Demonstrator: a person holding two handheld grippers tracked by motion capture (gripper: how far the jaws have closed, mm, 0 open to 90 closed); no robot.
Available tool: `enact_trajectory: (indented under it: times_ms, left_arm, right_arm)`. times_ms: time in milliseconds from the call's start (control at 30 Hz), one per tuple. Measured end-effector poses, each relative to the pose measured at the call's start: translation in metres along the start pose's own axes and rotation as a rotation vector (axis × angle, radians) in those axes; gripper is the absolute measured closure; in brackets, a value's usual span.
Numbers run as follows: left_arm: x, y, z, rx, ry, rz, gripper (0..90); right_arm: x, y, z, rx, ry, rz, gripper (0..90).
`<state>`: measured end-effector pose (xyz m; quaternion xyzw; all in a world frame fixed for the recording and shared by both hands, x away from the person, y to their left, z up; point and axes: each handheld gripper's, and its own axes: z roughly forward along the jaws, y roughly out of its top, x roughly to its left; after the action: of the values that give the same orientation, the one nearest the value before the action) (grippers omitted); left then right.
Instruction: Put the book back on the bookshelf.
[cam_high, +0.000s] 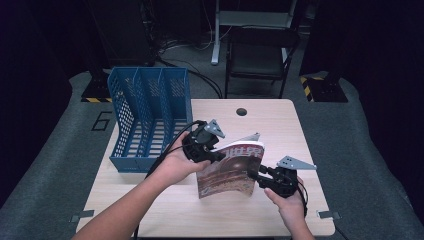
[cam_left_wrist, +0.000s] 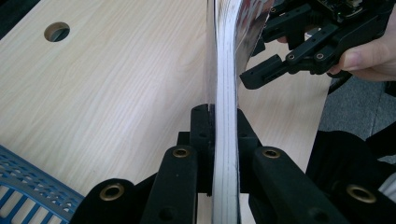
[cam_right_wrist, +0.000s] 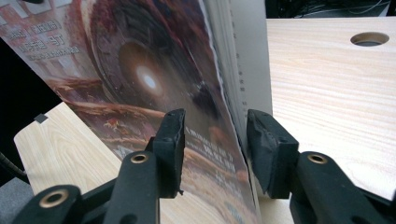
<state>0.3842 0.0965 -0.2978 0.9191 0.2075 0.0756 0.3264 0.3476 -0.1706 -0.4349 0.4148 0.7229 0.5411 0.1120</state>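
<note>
Left gripper view is showing the left gripper (cam_left_wrist: 224, 121) clamping the page edge of the magazine (cam_left_wrist: 224, 70), pads pressing both sides, so it is carrying the weight. Right gripper (cam_right_wrist: 212, 140) is straddling the cover's lower corner with jaws parted, gaps showing on both sides, not pinching.

Progress, judged: magazine is standing upright above the table (cam_high: 300, 130), at about 4 o'clock from the blue file rack (cam_high: 150, 120); lifting looks done, and moving it toward a rack slot at 10 o'clock is probably what's left.

High view is giving the rack-to-magazine layout and both hands. Right gripper view is giving the cover art and the pad gaps. Left gripper view is giving the page stack pinched, with the other gripper beyond at 2 o'clock.
</note>
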Motion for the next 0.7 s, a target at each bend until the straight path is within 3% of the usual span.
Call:
enact_trajectory:
  times_ms: [300,700]
  left_arm:
    - [0.002,0.002,-0.005,-0.001,0.003,-0.016,83.8]
    - [0.01,0.004,-0.02,-0.018,0.017,-0.041,83.7]
  right_arm:
    - [-0.005,-0.01,-0.001,0.006,-0.005,0.018,51.3]
    - [-0.009,-0.018,0.003,0.038,-0.017,0.045,50.7]
